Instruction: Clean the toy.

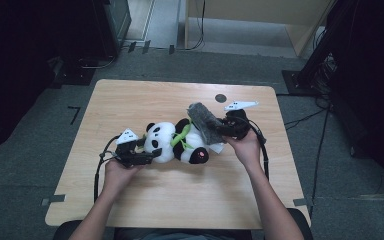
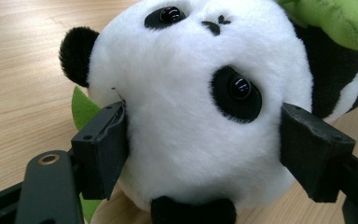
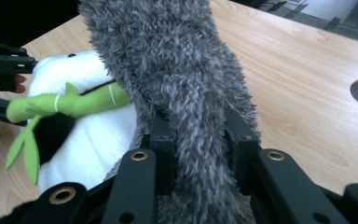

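Observation:
A black-and-white plush panda [image 1: 177,142] lies on the wooden table [image 1: 130,100], holding a green bamboo stalk [image 1: 180,138]. My left gripper [image 1: 152,152] is at the toy's left, its jaws pressed into both sides of the panda's head [image 2: 191,107]. In the left gripper view the face fills the space between the two fingers [image 2: 102,149]. My right gripper [image 1: 225,129] hovers at the panda's far right, shut on a grey fuzzy cloth [image 1: 206,122]. That cloth [image 3: 177,70] rises from between the jaws and drapes toward the panda's body [image 3: 88,135] and bamboo [image 3: 70,102].
A round dark hole [image 1: 221,98] sits in the tabletop behind the right gripper. A white scrap [image 1: 219,147] pokes out beside the panda's foot. Bare wood lies in front of the toy and at the table's far left. Dark equipment and cables surround the table.

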A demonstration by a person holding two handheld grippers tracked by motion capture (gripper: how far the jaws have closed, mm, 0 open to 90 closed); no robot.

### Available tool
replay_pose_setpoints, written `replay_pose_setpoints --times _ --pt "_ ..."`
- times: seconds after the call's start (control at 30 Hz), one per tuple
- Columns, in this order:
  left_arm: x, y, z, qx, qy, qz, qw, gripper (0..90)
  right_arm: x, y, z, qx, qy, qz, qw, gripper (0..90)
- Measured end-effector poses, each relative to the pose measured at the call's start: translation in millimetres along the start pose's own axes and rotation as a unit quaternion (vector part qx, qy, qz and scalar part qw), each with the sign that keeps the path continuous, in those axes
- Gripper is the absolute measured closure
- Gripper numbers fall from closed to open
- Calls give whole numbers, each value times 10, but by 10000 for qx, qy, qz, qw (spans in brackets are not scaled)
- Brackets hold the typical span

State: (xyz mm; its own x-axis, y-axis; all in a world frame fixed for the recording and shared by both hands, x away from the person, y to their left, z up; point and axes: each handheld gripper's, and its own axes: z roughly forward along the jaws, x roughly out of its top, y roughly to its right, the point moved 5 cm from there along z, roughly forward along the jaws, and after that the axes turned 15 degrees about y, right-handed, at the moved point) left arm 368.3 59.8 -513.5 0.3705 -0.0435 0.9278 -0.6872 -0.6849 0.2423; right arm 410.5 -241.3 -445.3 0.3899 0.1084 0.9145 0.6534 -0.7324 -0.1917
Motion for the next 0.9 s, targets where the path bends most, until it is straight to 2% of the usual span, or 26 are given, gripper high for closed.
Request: replay_pose_setpoints --times 0.07,0.3,0.37,0.4,0.53,0.67,0.7,0.73,0.77,0.9 --pt "3 2 -2 -1 -38 4 10000 216 -40 51 -32 -59 -34 104 9999 715" --pt "4 5 -8 -21 -79 31 10000 210 -81 127 -145 -243 -120 204 9994 716" --pt "4 6 -8 -24 -83 30 10000 209 -65 120 -165 -180 -72 288 9994 717" --pt "4 6 -8 -26 -83 24 10000 207 -9 75 -213 -114 53 309 9994 721" --pt "7 2 -6 -27 -89 13 10000 206 120 -84 -285 81 258 185 9995 721" --pt "9 5 -4 -16 -88 4 10000 206 190 -297 -258 404 352 35 9986 719" --pt "9 5 -4 -17 -84 1 10000 206 195 -354 -236 487 352 -7 9982 718" --pt "9 5 -4 -17 -84 1 10000 206 195 -354 -236 487 352 -7 9982 718" --pt "10 7 -3 -9 -92 -5 10000 206 188 -464 -177 629 295 -88 9975 717" --pt "12 8 -1 3 -103 2 9999 206 117 -600 -21 745 118 -299 9967 716"
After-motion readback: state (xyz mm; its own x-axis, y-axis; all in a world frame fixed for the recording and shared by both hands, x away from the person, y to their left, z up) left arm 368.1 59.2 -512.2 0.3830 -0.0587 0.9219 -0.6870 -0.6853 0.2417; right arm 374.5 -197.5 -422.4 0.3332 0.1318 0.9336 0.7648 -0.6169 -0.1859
